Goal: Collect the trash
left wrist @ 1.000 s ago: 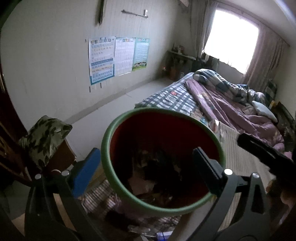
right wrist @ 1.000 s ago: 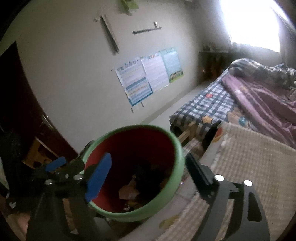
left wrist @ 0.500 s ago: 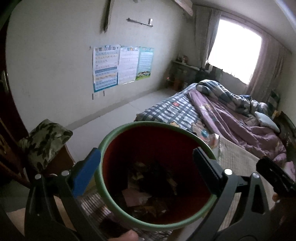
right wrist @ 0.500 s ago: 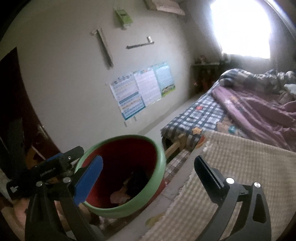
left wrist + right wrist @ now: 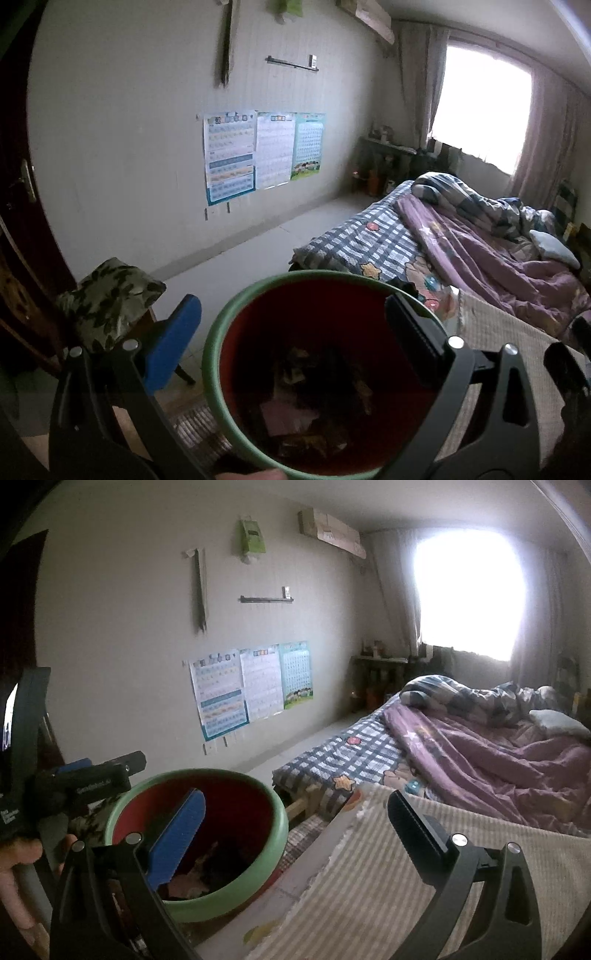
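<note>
Jaws of the left gripper (image 5: 291,336) straddle the green-rimmed bin (image 5: 214,354), contact unclear; right gripper (image 5: 295,819) jaws, just widened, stand spread and empty beside the bin, over the bed (image 5: 369,886).

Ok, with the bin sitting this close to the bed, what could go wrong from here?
The bin holds loose trash and stands right beside the striped mat at the bed's edge; a nudge could tip it and spill the contents. The left hand-held gripper is open with its fingers close around the rim in its own view, so a careless move could knock it.
</note>
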The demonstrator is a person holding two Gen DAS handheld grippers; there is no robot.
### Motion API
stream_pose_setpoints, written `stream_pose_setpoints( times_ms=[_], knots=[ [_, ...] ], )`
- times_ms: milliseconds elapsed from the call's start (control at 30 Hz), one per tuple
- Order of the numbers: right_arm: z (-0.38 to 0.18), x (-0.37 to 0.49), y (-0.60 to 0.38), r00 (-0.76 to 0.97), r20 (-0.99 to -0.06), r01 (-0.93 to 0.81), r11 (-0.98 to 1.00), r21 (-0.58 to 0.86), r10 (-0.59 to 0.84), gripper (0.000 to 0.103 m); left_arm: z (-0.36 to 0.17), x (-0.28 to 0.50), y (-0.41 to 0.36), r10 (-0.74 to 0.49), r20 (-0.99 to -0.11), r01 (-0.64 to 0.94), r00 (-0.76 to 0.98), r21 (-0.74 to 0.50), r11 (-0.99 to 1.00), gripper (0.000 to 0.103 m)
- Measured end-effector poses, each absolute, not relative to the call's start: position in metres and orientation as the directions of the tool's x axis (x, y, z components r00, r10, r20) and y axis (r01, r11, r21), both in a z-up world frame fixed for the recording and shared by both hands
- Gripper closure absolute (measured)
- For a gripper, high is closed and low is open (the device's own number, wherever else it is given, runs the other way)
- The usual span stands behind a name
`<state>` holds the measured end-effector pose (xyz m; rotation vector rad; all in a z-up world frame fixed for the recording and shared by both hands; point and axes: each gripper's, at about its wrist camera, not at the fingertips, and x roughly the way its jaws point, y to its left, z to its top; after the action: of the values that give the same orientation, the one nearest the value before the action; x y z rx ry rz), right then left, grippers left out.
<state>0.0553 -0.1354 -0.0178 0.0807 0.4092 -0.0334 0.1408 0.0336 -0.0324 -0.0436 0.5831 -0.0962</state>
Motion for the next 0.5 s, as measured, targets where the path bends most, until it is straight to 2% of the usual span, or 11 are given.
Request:
stream_pose_setpoints(
  times_ms=[500],
  knots=[
    [-0.033, 0.065, -0.126, 0.891, -0.453, 0.010, 0.998, 0.065, 0.020, 0.007, -0.048, 0.142, 0.039, -0.122, -0.567, 0.105, 0.814, -0.063, 0.992, 0.005]
  ],
)
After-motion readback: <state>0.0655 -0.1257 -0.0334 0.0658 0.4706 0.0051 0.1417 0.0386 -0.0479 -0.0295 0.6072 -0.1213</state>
